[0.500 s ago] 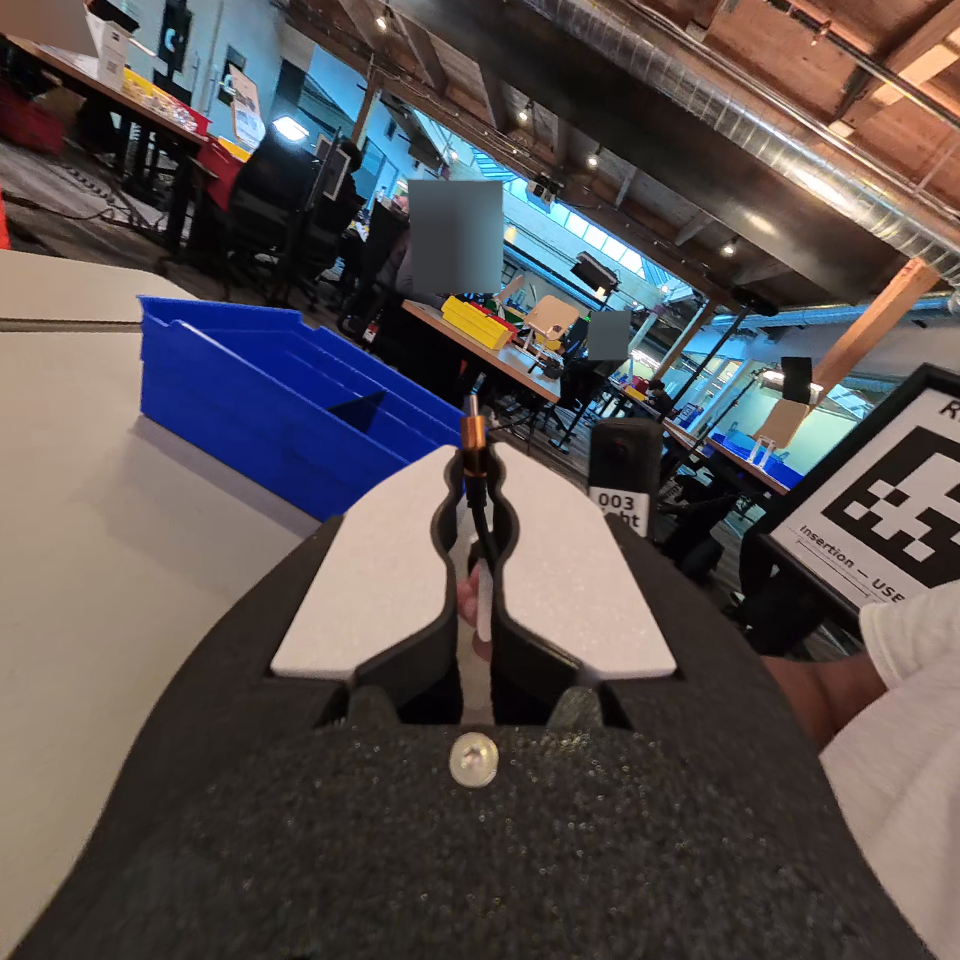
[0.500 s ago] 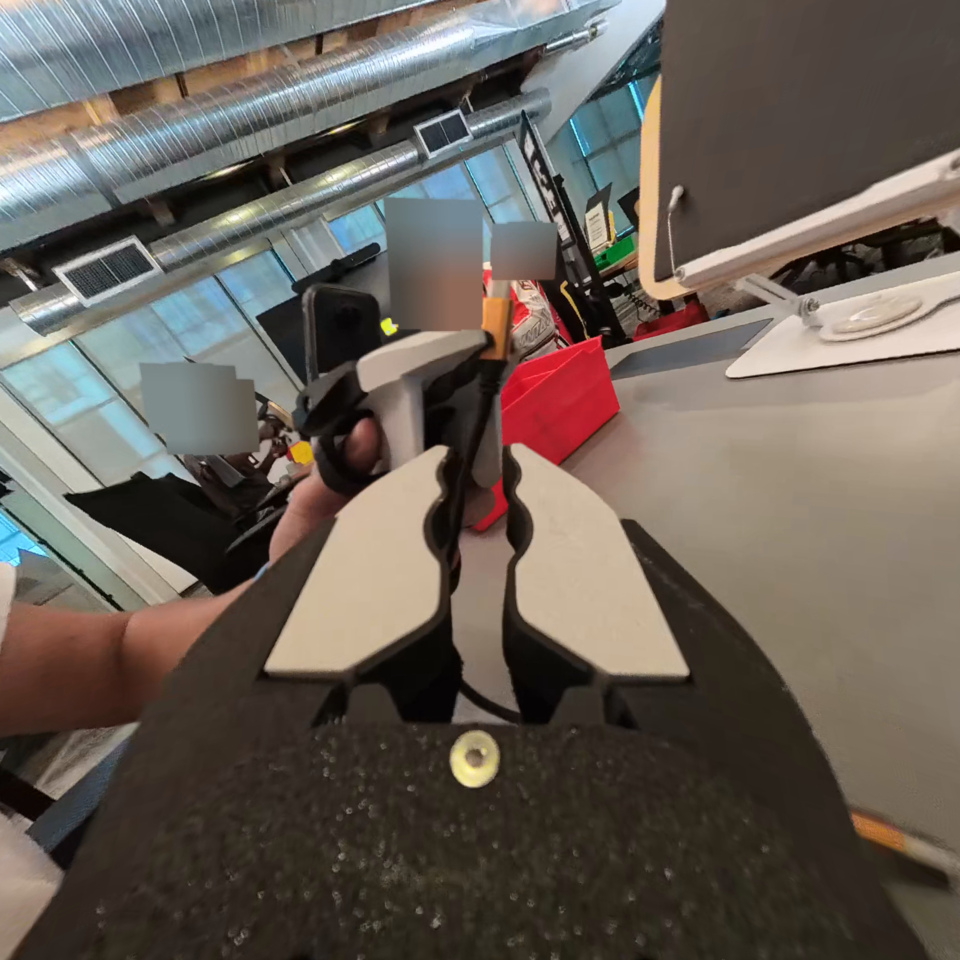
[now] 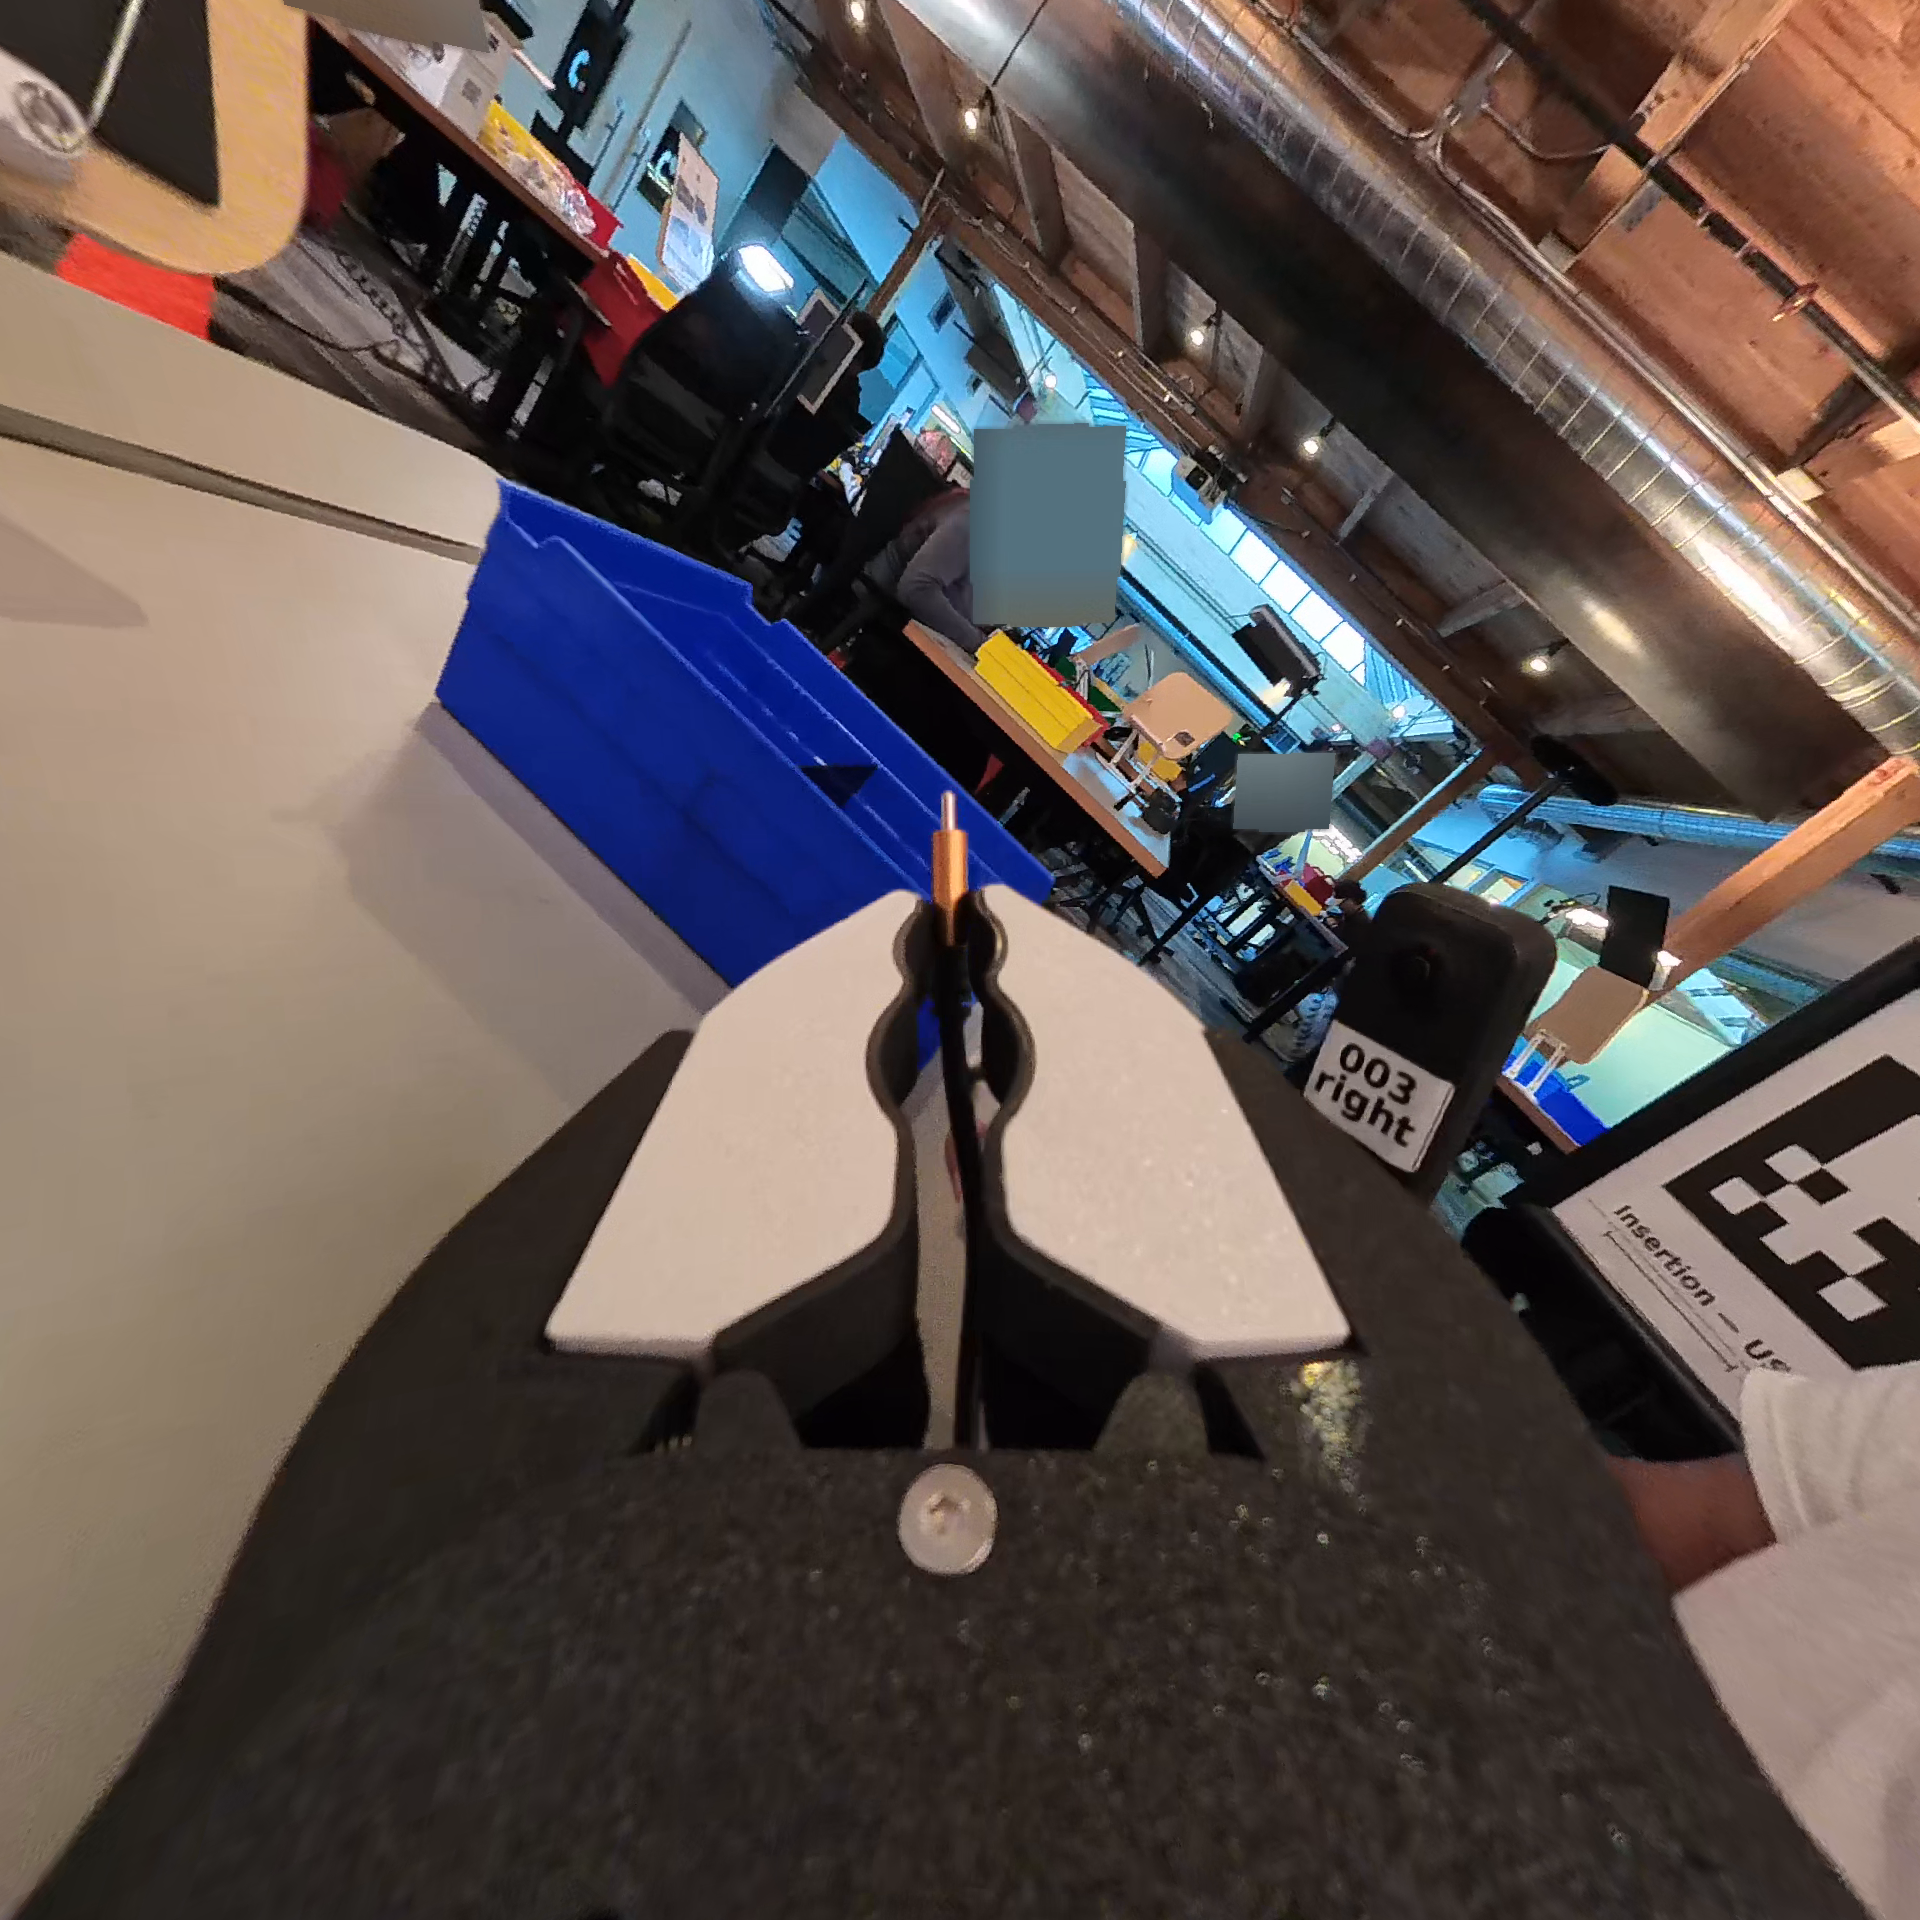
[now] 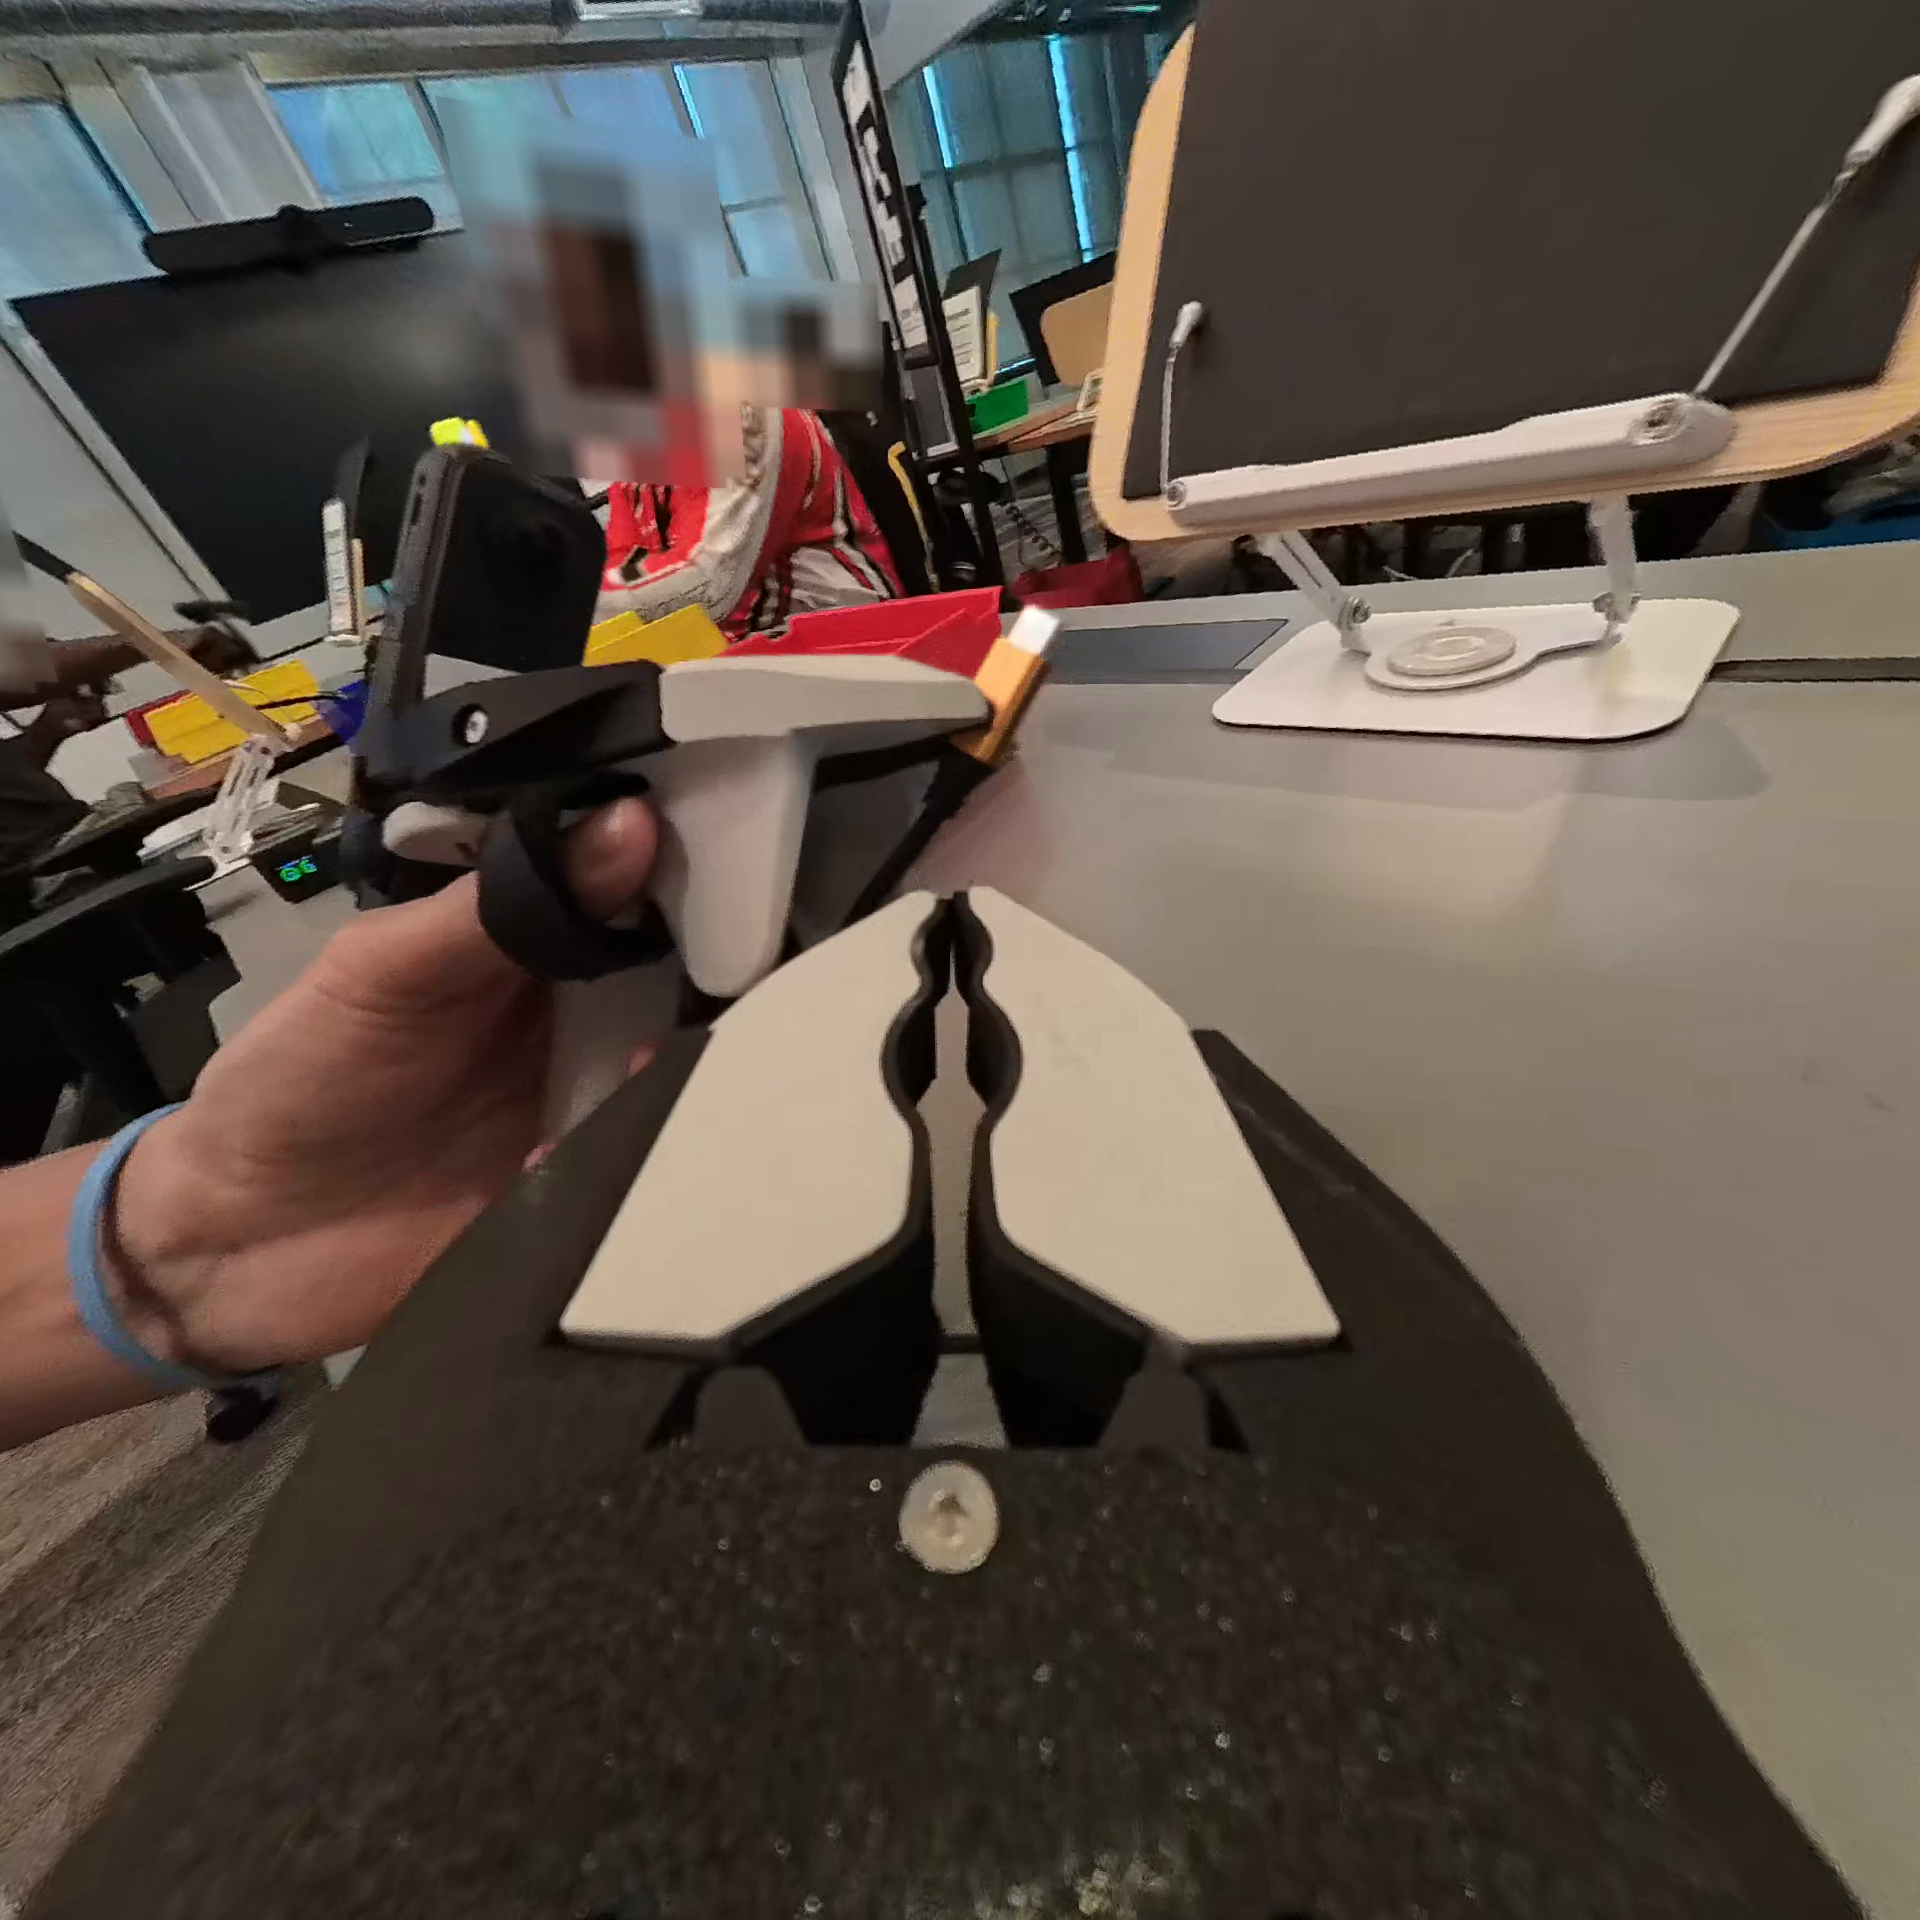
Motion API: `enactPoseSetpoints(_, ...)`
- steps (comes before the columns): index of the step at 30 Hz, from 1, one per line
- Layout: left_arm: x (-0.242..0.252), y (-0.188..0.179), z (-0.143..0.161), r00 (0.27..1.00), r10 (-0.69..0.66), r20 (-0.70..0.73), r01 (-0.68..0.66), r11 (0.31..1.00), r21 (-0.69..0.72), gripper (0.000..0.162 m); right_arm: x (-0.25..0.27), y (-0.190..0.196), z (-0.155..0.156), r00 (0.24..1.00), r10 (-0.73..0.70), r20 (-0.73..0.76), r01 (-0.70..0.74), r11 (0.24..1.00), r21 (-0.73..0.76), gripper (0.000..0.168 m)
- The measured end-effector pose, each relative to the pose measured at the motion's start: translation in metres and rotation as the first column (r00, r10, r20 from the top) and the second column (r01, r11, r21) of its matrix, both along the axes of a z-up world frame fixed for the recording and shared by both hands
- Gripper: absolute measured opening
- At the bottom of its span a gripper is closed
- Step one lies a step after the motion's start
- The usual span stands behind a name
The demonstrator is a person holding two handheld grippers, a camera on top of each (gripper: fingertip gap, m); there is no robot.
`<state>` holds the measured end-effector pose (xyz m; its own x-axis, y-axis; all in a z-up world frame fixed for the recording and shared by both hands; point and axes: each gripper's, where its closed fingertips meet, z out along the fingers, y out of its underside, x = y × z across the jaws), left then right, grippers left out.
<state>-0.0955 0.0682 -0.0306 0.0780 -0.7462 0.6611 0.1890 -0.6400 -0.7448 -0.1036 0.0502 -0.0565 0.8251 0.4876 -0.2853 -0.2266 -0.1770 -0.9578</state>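
Grey table [image 3: 208, 935] below: left hand-held gripper [image 3: 948, 925] pinches the cable plug [image 3: 945, 868] pointing straight forward; right hand-held gripper [image 4: 954, 914] seemingly closed, empty.

Right tool [image 4: 953, 914] now off cable [image 4: 914, 831]

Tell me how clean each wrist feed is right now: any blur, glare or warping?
Left wrist view: sharp on the left gripper and orange connector; fisheye bends the blue bin and ceiling ducts; bright windows behind. Right wrist view: motion blur softens the right gripper and tablet stand; the table is evenly lit.
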Motion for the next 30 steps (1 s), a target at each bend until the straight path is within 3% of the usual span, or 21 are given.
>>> enactPoseSetpoints(3, -0.005, 0.007, -0.002, 0.999, 0.033, 0.023, -0.032, 0.997, -0.068, 0.006, 0.001, 0.0, 0.005, 0.999, -0.032, 0.019, 0.031, 0.999, 0.045, 0.0)
enactPoseSetpoints(5, -0.005, 0.008, -0.001, 0.998, 0.041, 0.046, -0.036, 0.994, -0.105, 0.006, -0.008, -0.001, 0.009, 1.0, -0.022, 0.009, 0.021, 0.998, 0.055, 0.02)
enactPoseSetpoints(6, -0.004, 0.006, 0.0, 0.997, 0.035, 0.062, -0.027, 0.992, -0.126, 0.006, -0.011, 0.0, 0.008, 0.999, -0.031, 0.011, 0.03, 0.998, 0.05, 0.021)
enactPoseSetpoints(13, -0.004, 0.005, 0.005, 0.984, 0.036, 0.175, 0.017, 0.956, -0.291, 0.006, -0.012, 0.006, 0.014, 0.989, -0.112, 0.098, 0.1, 0.988, 0.119, 0.008)
enactPoseSetpoints(20, -0.002, 0.001, -0.006, 0.993, 0.016, 0.113, 0.013, 0.967, -0.254, 0.006, -0.014, 0.006, -0.002, 0.985, -0.059, 0.16, 0.056, 0.998, 0.022, 0.0)
enactPoseSetpoints(25, -0.002, -0.007, -0.017, 0.999, -0.024, 0.038, 0.031, 0.978, -0.207, 0.006, 0.028, 0.01, 0.007, 0.972, -0.162, 0.173, 0.153, 0.986, 0.061, 0.0)
enactPoseSetpoints(27, -0.005, -0.004, -0.019, 0.998, -0.012, 0.058, 0.025, 0.97, -0.243, 0.006, 0.02, 0.001, 0.01, 0.982, -0.085, 0.169, 0.071, 0.994, 0.088, 0.0)
enactPoseSetpoints(30, -0.006, 0.0, -0.017, 0.993, -0.016, 0.119, 0.05, 0.956, -0.288, 0.006, 0.0, -0.001, -0.007, 0.989, -0.013, 0.147, 0.012, 1.0, 0.01, 0.005)
